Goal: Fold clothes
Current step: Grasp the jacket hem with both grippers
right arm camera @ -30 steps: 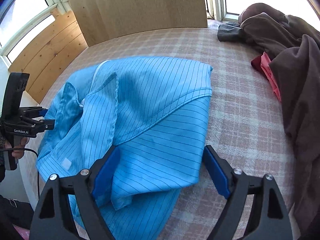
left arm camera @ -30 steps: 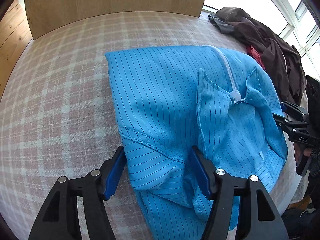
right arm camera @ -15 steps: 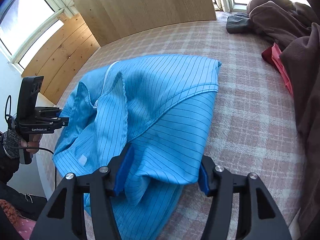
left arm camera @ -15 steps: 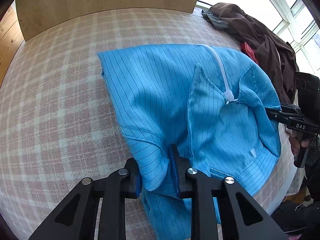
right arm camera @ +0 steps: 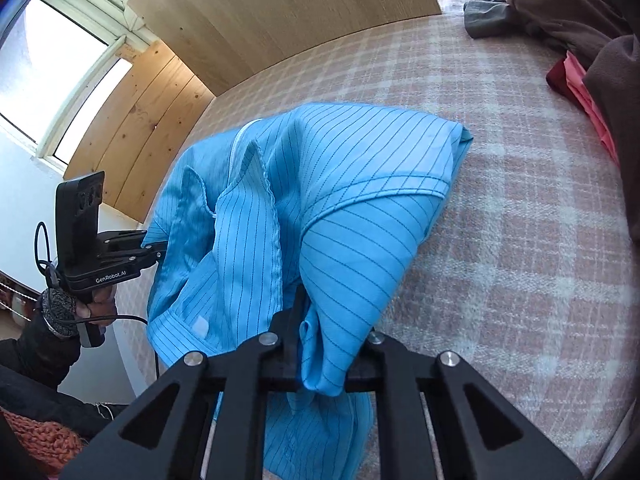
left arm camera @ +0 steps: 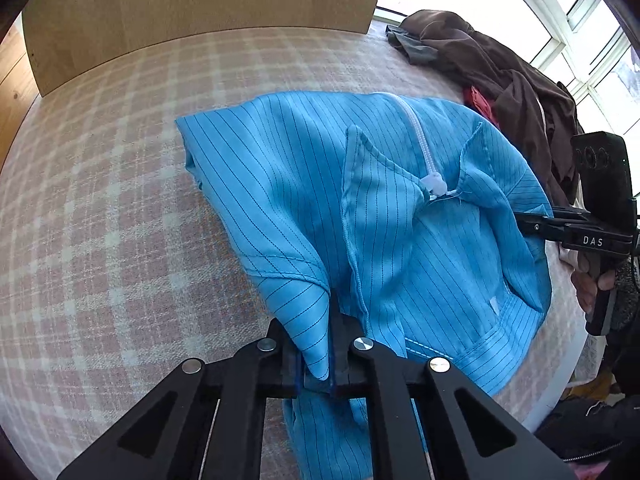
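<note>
Two grippers, both mine, are clamped on the same garment. My left gripper (left arm camera: 318, 354) has its jaws closed tight on a bunched fold at the near edge of the blue pinstriped jacket (left arm camera: 304, 184); my right gripper (right arm camera: 324, 364) is likewise closed on a gathered fold of that jacket's near edge. The jacket lies on the pink-and-cream checked cover (left arm camera: 104, 208), collar open, white zipper (left arm camera: 416, 136) running up its middle, near portion pulled up off the surface toward the jaws. In the left wrist view my right gripper appears at the jacket's far side, held by my hand (left arm camera: 592, 280).

Surface: the checked cover is flat and bare on the left side of the jacket. A heap of brown clothes (left arm camera: 504, 76) sits well apart at the far right, with a red-pink item (right arm camera: 580, 92) tucked against it. A light wooden panel (left arm camera: 200, 4) stands upright at the far edge. Windows (right arm camera: 52, 64) admit strong daylight; wood planking (right arm camera: 140, 120) lines the wall beneath them.
</note>
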Action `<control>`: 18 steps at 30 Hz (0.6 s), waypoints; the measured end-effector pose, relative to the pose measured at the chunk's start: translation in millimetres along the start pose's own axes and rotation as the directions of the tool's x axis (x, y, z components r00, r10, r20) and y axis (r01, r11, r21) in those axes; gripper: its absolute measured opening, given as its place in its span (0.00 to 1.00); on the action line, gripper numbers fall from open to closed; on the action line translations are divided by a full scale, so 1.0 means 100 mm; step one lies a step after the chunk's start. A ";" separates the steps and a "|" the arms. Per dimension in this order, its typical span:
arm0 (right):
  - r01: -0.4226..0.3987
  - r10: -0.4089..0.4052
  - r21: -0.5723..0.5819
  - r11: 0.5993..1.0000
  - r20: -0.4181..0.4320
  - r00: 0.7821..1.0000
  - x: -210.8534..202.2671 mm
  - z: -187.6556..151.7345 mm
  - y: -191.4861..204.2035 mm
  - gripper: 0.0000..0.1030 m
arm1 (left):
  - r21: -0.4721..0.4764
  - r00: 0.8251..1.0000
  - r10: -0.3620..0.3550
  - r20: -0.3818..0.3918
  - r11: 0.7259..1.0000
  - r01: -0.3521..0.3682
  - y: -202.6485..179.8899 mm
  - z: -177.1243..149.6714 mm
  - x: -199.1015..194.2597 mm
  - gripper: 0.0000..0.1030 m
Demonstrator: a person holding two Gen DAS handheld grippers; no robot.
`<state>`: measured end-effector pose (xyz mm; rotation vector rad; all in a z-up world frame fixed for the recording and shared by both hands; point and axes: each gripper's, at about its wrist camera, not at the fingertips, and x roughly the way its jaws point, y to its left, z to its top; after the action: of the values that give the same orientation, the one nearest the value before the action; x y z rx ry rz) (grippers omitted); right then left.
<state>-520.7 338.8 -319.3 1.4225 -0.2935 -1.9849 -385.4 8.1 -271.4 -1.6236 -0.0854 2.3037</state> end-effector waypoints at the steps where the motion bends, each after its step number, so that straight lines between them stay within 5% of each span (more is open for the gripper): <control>1: -0.003 0.003 0.002 1.000 0.000 1.000 0.01 0.01 0.02 0.11 | 0.008 1.000 0.003 0.006 1.000 -0.003 -0.06 0.02 0.00 0.06; 6: -0.045 0.045 -0.035 0.998 0.006 0.999 -0.04 0.06 0.28 0.11 | 0.066 1.000 0.007 0.028 0.998 -0.009 -0.28 0.07 0.00 0.06; 10: 0.032 -0.033 -0.102 0.994 -0.009 0.999 -0.01 0.07 0.40 0.11 | 0.037 0.999 0.031 0.004 0.999 -0.032 -0.15 0.07 0.09 0.07; 18: 0.050 -0.050 -0.002 0.999 -0.014 0.999 -0.07 -0.01 0.08 0.31 | -0.039 0.998 0.049 -0.037 0.998 -0.051 0.10 0.11 0.05 0.25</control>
<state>-514.7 337.3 -309.9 1.4551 -0.2522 -2.0143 -398.9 1.7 -274.6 -1.7053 -0.0839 2.3224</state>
